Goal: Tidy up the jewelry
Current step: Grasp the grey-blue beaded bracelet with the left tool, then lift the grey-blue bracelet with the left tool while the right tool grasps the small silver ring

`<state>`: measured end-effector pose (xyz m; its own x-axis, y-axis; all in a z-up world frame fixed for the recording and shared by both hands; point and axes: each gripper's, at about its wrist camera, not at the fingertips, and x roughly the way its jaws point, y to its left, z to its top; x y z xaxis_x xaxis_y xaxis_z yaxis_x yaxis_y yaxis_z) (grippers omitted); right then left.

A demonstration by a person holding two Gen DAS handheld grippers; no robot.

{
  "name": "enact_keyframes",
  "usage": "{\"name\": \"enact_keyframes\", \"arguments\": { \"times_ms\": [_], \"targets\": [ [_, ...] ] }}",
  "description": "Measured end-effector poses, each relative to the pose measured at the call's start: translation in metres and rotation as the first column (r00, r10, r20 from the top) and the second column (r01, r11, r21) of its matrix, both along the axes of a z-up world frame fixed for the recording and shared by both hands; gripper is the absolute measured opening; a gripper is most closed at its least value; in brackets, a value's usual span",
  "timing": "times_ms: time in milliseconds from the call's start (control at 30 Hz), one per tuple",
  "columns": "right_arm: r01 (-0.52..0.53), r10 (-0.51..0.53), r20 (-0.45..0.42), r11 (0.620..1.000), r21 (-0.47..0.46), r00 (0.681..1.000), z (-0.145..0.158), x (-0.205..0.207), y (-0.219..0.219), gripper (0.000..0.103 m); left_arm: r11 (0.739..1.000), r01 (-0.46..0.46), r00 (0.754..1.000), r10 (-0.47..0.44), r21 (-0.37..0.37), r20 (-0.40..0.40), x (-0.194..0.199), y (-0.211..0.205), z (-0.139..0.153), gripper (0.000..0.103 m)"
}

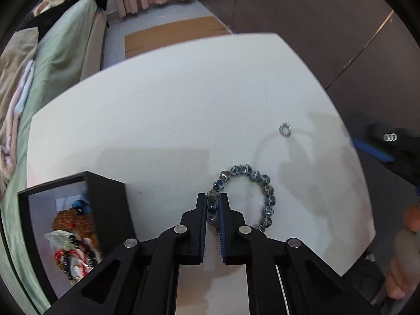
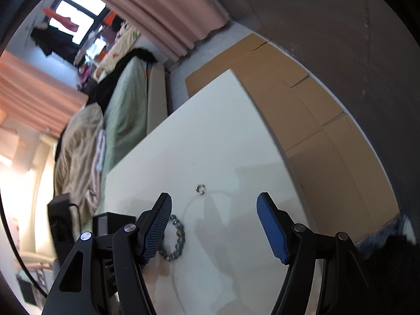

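While clamped: the left hand-held gripper (image 1: 212, 204) has its two blue pads closed on the left side of the beaded bracelet (image 1: 242, 197).
Bracelet: a ring of blue-grey glassy beads lying on the white worktop (image 1: 162, 120), its left arc caught between the pads.
Small ring: a silver ring (image 1: 284, 128) sits on the worktop beyond the bracelet, well apart from it, with a thin chain curving off it.
Box: a black box (image 1: 105, 204) stands open at the left, just beside the left hand-held gripper, with mixed jewelry (image 1: 73, 239) inside.
Right hand-held gripper (image 2: 214, 225): fingers spread wide, holding nothing, above the worktop.
Bed: green sheet (image 1: 55, 60) beyond the worktop's left edge.
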<state>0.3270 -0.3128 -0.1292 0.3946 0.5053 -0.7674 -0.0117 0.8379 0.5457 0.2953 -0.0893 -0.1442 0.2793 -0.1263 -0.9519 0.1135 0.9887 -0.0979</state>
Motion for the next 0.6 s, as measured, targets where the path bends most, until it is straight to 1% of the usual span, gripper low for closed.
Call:
{"name": "enact_keyframes", "arguments": {
  "times_ms": [67, 100, 133, 267, 333, 367, 500, 533, 600],
  "targets": [
    [-0.028, 0.027, -0.023, 0.999, -0.043, 0.999, -0.005, 0.008, 0.010, 0.067, 0.999, -0.003, 1.000, 0.004, -0.033, 0.013, -0.002, 0.005, 0.008, 0.008],
    [-0.042, 0.040, -0.034, 0.997, -0.061, 0.999, -0.006, 0.012, 0.014, 0.064, 0.998, -0.008, 1.000, 0.009, -0.055, 0.015, -0.004, 0.010, 0.012, 0.008],
    [-0.067, 0.063, -0.046, 0.995, -0.080, 0.997, -0.007, 0.017, 0.020, 0.058, 0.998, -0.012, 1.000, 0.013, -0.065, 0.017, -0.004, 0.011, 0.015, 0.008],
    [-0.135, 0.129, -0.048, 0.976, -0.171, 0.991, -0.003, 0.027, 0.039, 0.049, 0.993, -0.019, 0.999, 0.024, -0.113, 0.049, -0.013, 0.024, 0.038, 0.008],
    [-0.157, 0.150, -0.047, 0.965, -0.210, 0.987, -0.002, 0.028, 0.049, 0.043, 0.992, -0.013, 0.998, 0.022, -0.128, 0.065, -0.021, 0.027, 0.050, 0.008],
    [-0.166, 0.159, -0.049, 0.961, -0.220, 0.986, -0.003, 0.029, 0.048, 0.042, 0.991, -0.012, 0.997, 0.022, -0.130, 0.074, -0.023, 0.029, 0.056, 0.008],
    [-0.205, 0.193, -0.069, 0.937, -0.282, 0.979, -0.005, 0.032, 0.062, 0.029, 0.989, -0.021, 0.992, 0.039, -0.147, 0.122, -0.033, 0.045, 0.082, 0.008],
    [-0.212, 0.199, -0.074, 0.929, -0.304, 0.977, -0.007, 0.032, 0.067, 0.027, 0.988, -0.025, 0.989, 0.047, -0.152, 0.138, -0.036, 0.052, 0.090, 0.008],
    [-0.218, 0.205, -0.074, 0.914, -0.343, 0.976, -0.009, 0.034, 0.073, 0.027, 0.987, -0.032, 0.986, 0.057, -0.158, 0.154, -0.039, 0.061, 0.099, 0.008]
  ]
}}
